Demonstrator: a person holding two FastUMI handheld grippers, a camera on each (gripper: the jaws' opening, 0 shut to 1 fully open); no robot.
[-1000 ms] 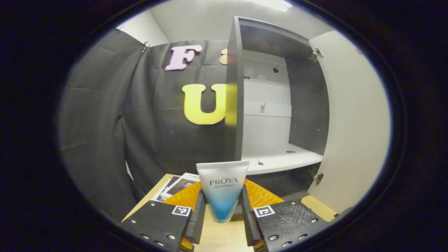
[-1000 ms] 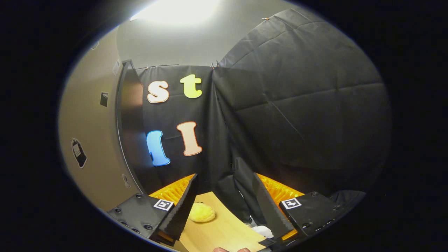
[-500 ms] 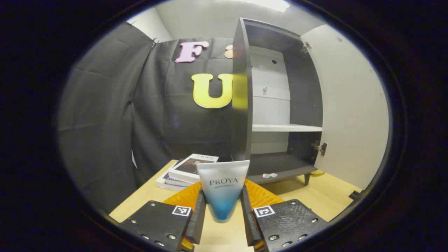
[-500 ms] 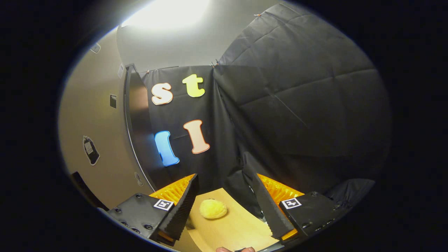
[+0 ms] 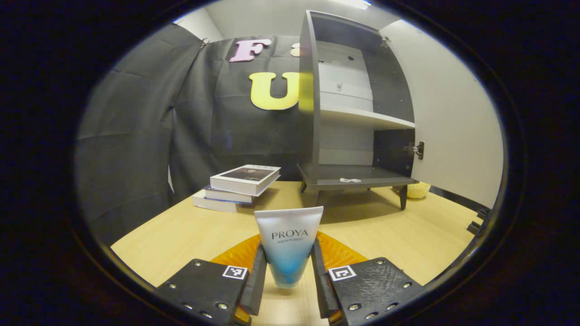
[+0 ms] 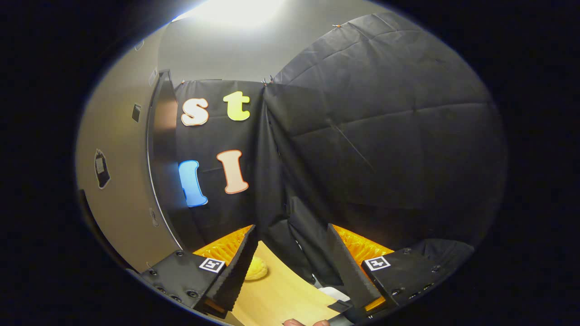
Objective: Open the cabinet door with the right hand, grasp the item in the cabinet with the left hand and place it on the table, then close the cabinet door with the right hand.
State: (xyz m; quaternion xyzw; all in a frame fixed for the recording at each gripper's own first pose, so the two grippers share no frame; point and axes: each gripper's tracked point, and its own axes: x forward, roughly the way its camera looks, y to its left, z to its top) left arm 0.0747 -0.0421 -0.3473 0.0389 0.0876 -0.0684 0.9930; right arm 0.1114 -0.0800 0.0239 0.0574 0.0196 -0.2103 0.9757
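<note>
We judge the task to be a little past its middle. The cabinet (image 5: 353, 104) stands on the wooden table (image 5: 190, 231) with its door (image 5: 453, 113) swung wide, so the opening step is done, and the shelves we can see hold nothing but a couple of small pale bits on the bottom board. The item is already out: the left gripper (image 5: 289, 271) pinches a cosmetic tube (image 5: 288, 244) between both fingers, cap end down, the flat crimped end up. The tube's lower end looks close to the tabletop, with a faint shadow beneath it, but we cannot tell whether it touches yet — so the placing is under way, not finished. What is left, as we read it: set the tube down, let go, then shut the door.

The right gripper (image 6: 290, 267) is spread wide with nothing between its fingers, held low over the table edge beside the open door (image 6: 122, 181); a yellow fuzzy ball (image 6: 254, 269) lies on the table just behind its left finger. It seems well placed for the closing push.

As for writing — the tube carries the brand PROYA in dark capitals, with a smaller line beneath that appears to read AQUA PURITY. A stack of books (image 5: 238, 188) lies on the table left of the cabinet; the print on their covers is too small to make out. Each gripper body bears a small square black-and-white marker.
</note>
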